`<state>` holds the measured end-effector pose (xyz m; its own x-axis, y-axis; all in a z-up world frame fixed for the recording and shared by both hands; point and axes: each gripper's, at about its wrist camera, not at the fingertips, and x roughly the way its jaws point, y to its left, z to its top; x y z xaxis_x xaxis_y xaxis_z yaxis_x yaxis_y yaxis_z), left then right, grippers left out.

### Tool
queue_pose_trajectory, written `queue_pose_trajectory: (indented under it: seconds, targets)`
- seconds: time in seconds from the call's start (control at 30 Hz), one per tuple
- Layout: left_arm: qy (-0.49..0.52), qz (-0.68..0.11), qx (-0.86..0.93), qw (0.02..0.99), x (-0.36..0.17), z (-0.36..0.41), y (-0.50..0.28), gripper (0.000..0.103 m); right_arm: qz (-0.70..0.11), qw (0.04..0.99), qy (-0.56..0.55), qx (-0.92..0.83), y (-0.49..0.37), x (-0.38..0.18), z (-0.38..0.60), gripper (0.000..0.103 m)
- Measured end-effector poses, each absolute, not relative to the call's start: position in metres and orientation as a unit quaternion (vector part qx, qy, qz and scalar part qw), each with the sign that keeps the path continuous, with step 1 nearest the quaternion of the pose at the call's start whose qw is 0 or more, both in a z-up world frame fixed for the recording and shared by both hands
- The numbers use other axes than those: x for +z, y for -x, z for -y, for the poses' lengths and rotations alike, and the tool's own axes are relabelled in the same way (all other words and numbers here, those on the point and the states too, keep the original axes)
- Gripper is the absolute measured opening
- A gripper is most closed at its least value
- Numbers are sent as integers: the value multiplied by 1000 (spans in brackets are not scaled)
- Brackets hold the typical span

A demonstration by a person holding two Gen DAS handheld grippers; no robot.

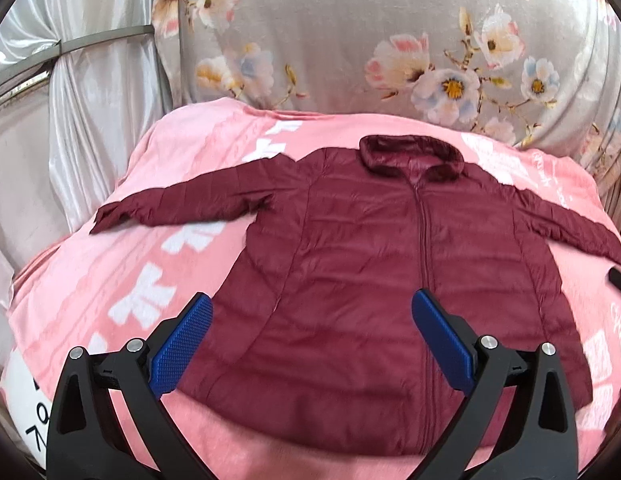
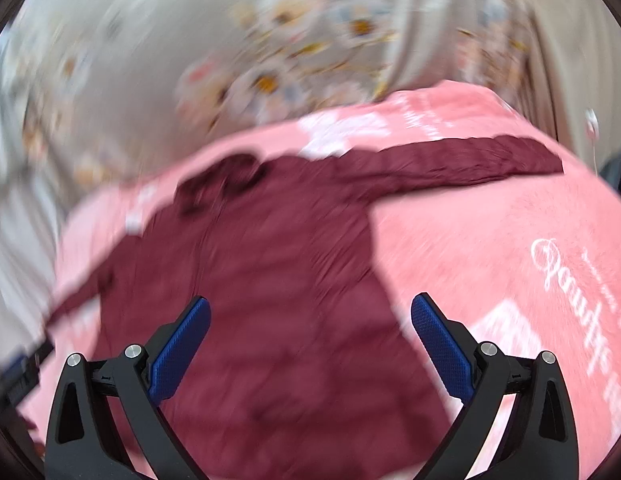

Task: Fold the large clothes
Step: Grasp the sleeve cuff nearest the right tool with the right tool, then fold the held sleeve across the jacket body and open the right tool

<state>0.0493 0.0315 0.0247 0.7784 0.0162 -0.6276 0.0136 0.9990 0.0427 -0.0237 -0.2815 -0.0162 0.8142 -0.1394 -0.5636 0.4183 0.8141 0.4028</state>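
Lying flat and face up on a pink blanket [image 1: 122,264], a dark red padded jacket [image 1: 370,280] is spread with its zip closed, its collar [image 1: 410,158] at the far end and its hem at the near end. Left wrist view: the left gripper [image 1: 310,340] hangs above the hem with its jaws wide apart and nothing between them; one blue pad [image 1: 182,348] sits over the jacket's left edge, the other over the front panel just right of the zip. One sleeve [image 1: 170,208] runs out flat toward the blanket's left edge, with bare blanket on both sides of it. The other sleeve reaches the right margin of this view, where a small dark object, too cut off to identify, lies near the cuff. A strip of bare blanket shows below the hem.

Right wrist view (motion-blurred): the right gripper [image 2: 310,340] is above the lower right part of the jacket [image 2: 250,280], jaws likewise wide apart and holding nothing. Its right pad lies over the jacket's side edge. The right sleeve [image 2: 470,160] stretches flat toward the far right corner of the blanket [image 2: 490,240], and a broad open area of blanket printed with white lettering lies between that sleeve and the near edge.

Behind the blanket stands grey flowered cloth [image 1: 350,40]; pale shiny fabric [image 1: 90,80] hangs at the left, close to the blanket's far left corner.
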Motion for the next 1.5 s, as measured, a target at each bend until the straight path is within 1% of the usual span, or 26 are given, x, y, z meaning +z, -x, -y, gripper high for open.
queue_pose_trajectory:
  seconds: [0.07, 0.13, 0.3, 0.53, 0.57, 0.63, 0.73, 0.77, 0.83, 0.87, 0.9, 0.93, 1.0, 1.13, 1.27, 1.37, 1.5]
  targets:
    - [-16, -343, -4, 939, 26, -27, -63, 98, -239, 904, -318, -158, 21, -26, 327, 98]
    - [-17, -352, -1, 936, 24, -23, -76, 98, -220, 894, -348, -177, 16, -35, 367, 98]
    - [-32, -362, 23, 931, 20, -11, -111, 98, -194, 885, -358, -223, -1, -58, 446, 98]
    - [-17, -367, 40, 929, 13, -5, -156, 98, -192, 861, -377, -281, -38, -91, 530, 98]
    - [-18, -366, 42, 929, 11, -4, -160, 98, -194, 857, -380, -289, -44, -95, 540, 97]
    - [-24, -368, 46, 928, 6, 1, -169, 98, -198, 851, -387, -294, -52, -103, 557, 90]
    - [-31, -374, 54, 925, -5, 5, -183, 98, -199, 837, -398, -318, -58, -112, 579, 89]
    - [-33, -376, 58, 924, -9, 5, -187, 98, -199, 833, -403, -322, -61, -115, 586, 87]
    - [-31, -383, 65, 921, -18, 5, -197, 98, -202, 826, -410, -329, -65, -119, 595, 75]
    - [-30, -388, 68, 919, -24, 5, -203, 98, -204, 824, -409, -333, -67, -119, 598, 72]
    - [-30, -392, 71, 917, -29, 5, -207, 98, -207, 824, -407, -335, -70, -119, 601, 60]
    - [-31, -395, 73, 915, -32, 5, -210, 98, -210, 825, -406, -334, -73, -119, 603, 38]
    - [-35, -401, 78, 912, -42, 4, -217, 98, -215, 827, -404, -327, -79, -117, 604, 9]
    - [-36, -410, 92, 907, -54, -6, -227, 98, -177, 858, -369, -309, -88, -85, 581, 6]
    - [-34, -411, 116, 904, -59, -25, -233, 98, -149, 913, -300, -234, -112, -30, 517, 6]
    - [-26, -416, 131, 900, -64, -43, -236, 98, -158, 948, -232, -152, -139, -2, 442, 6]
    - [-17, -424, 143, 894, -70, -67, -237, 98, -203, 965, -162, -42, -175, 0, 336, 6]
